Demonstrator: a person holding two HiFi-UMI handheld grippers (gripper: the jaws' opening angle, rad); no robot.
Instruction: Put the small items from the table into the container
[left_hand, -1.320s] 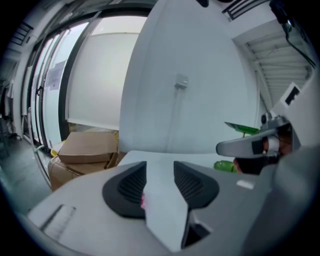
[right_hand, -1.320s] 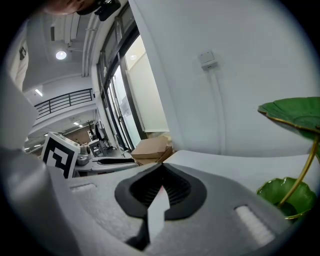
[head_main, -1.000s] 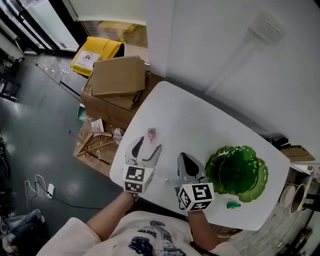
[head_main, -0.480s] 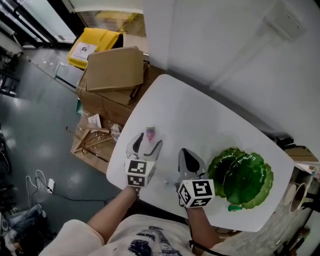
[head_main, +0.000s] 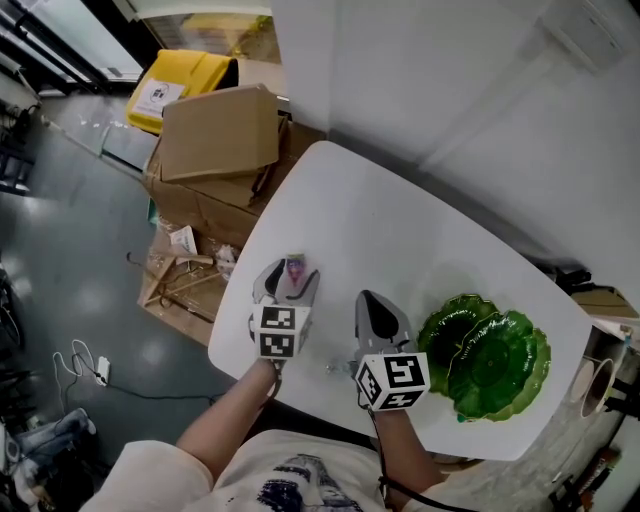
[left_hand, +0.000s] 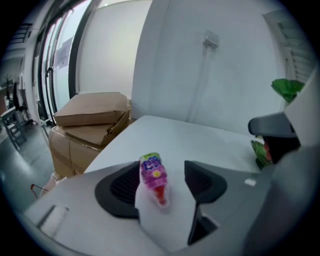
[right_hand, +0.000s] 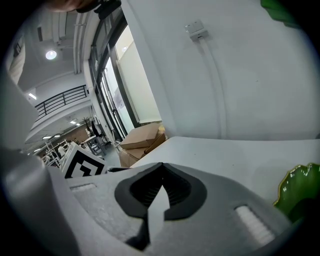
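Observation:
A small pink and purple packet (head_main: 296, 268) (left_hand: 152, 175) lies on the white table (head_main: 400, 230) near its left edge. My left gripper (head_main: 288, 279) (left_hand: 162, 182) is low over the table and stands open. The packet lies between its two dark pads (left_hand: 120, 187), and neither pad presses on it. My right gripper (head_main: 367, 303) (right_hand: 161, 169) is shut with nothing between its jaws. It hangs near the front edge, just left of the green leaf-shaped dish (head_main: 490, 360) (right_hand: 300, 192), which looks empty.
A small pale item (head_main: 335, 368) lies near the table's front edge between the two grippers. Cardboard boxes (head_main: 215, 135) (left_hand: 90, 107) and a yellow bin (head_main: 170, 90) stand on the floor beyond the table's left corner. A white wall (head_main: 450, 90) runs behind the table.
My left gripper has sunk and moved forward; the packet, which lay ahead of its tips, is now between its jaws. The right gripper has dropped a little and stays shut.

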